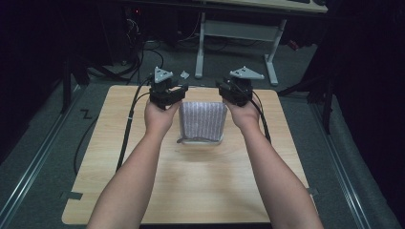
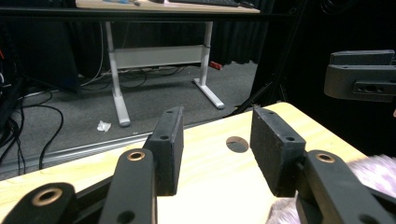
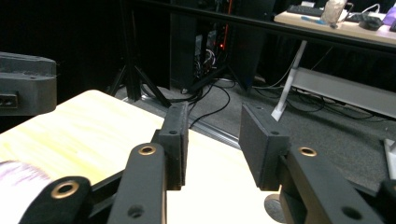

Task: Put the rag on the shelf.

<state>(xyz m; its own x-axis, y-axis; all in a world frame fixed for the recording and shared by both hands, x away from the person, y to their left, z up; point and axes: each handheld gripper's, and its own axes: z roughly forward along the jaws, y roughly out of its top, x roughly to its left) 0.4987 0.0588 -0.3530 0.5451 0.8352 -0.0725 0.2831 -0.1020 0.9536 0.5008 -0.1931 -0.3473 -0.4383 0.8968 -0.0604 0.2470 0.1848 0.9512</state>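
Observation:
A folded cloth [image 1: 202,121] with a fine purple-and-white pattern lies at the middle of the wooden table [image 1: 191,191]. My left gripper [image 1: 168,91] is held at the cloth's far left corner and my right gripper [image 1: 233,90] at its far right corner. In the left gripper view the jaws [image 2: 217,154] stand open over bare wood, with the cloth's edge [image 2: 373,163] at the lower right. The right gripper view has its jaws [image 3: 215,144] open too, nothing between them, and the cloth [image 3: 18,175] blurred at the lower left.
Beyond the table's far edge is grey carpet with a white-legged desk [image 1: 239,33], cables [image 1: 138,57] and a scrap of paper [image 1: 184,74]. Metal rails [image 1: 28,171] run along the floor on both sides. A round hole [image 2: 236,143] marks the tabletop.

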